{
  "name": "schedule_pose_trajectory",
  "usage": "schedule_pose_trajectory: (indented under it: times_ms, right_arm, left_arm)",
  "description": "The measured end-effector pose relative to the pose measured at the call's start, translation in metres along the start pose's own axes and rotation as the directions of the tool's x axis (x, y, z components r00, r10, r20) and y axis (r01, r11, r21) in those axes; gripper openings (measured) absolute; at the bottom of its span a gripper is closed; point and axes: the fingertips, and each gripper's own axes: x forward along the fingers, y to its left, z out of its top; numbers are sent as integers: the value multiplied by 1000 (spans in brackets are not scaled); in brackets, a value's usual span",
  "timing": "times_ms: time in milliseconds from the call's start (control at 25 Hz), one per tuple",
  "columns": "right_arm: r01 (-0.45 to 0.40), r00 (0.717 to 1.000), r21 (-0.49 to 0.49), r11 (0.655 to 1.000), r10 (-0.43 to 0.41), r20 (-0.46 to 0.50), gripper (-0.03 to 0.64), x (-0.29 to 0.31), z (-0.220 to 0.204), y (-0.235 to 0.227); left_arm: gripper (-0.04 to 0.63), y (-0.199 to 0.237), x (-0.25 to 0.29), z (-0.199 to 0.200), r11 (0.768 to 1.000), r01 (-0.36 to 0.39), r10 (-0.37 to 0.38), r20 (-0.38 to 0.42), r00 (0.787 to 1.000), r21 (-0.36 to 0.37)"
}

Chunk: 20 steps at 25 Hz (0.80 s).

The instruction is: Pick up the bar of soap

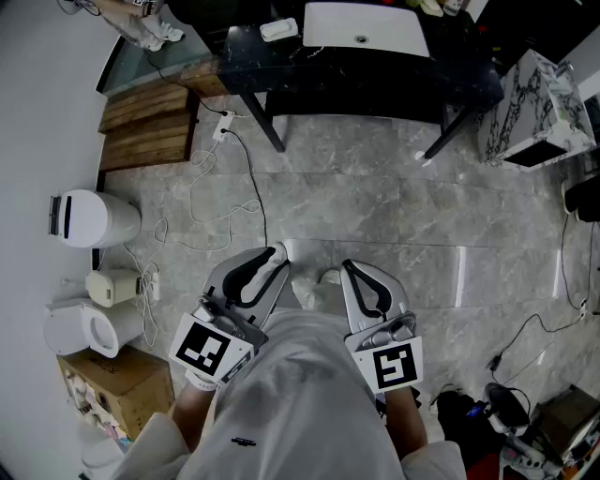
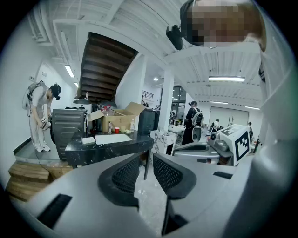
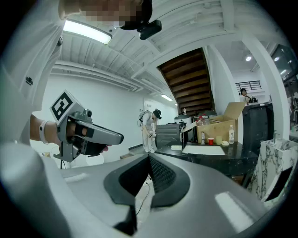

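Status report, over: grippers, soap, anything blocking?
Left gripper open, right gripper shut, both empty. Possible bar of soap on black table ahead, untouched. Floor cables between.

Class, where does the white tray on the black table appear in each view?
Head view: white tray at the top edge, just right of centre.
Left gripper view: tray left of centre, about mid-height.
Right gripper view: tray right of centre.
Shared landmark: the black table beneath it.

grey marble-look floor (image 1: pixel 375 216), plain white wall (image 1: pixel 37 112) on the left with wood pallets (image 1: pixel 145 127) by it. black table (image 1: pixel 375 70) at the far end, cables (image 1: pixel 230 178) trailing over the tiles. dark stairs (image 2: pixel 104 65) overhead, white pillar (image 2: pixel 166 100) past the table, ribbed white ceiling (image 2: pixel 139 18) with strip lights (image 2: pixel 227 79) on
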Motion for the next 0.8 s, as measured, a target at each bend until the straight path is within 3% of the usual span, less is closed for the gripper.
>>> schedule_pose_trajectory:
  times_ms: [200, 480, 600, 800]
  right_arm:
    - [62, 998, 49, 997, -62, 9, 12, -2, 0, -5]
    - [10, 999, 42, 999, -11, 37, 12, 9, -1, -13]
    - [-3, 1000, 70, 998, 1, 29, 12, 27, -4, -19]
    - [-42, 999, 31, 999, 42, 13, 12, 66, 1, -11]
  left_arm:
    - [87, -6, -3, -9, 1000, -24, 24, -19, 1000, 4]
    - [8, 15, 4, -22, 998, -55, 54, -28, 998, -44]
    - [8, 25, 6, -16, 992, -42, 43, 1, 999, -118]
    - [7, 66, 7, -25, 984, -107, 102, -43, 994, -141]
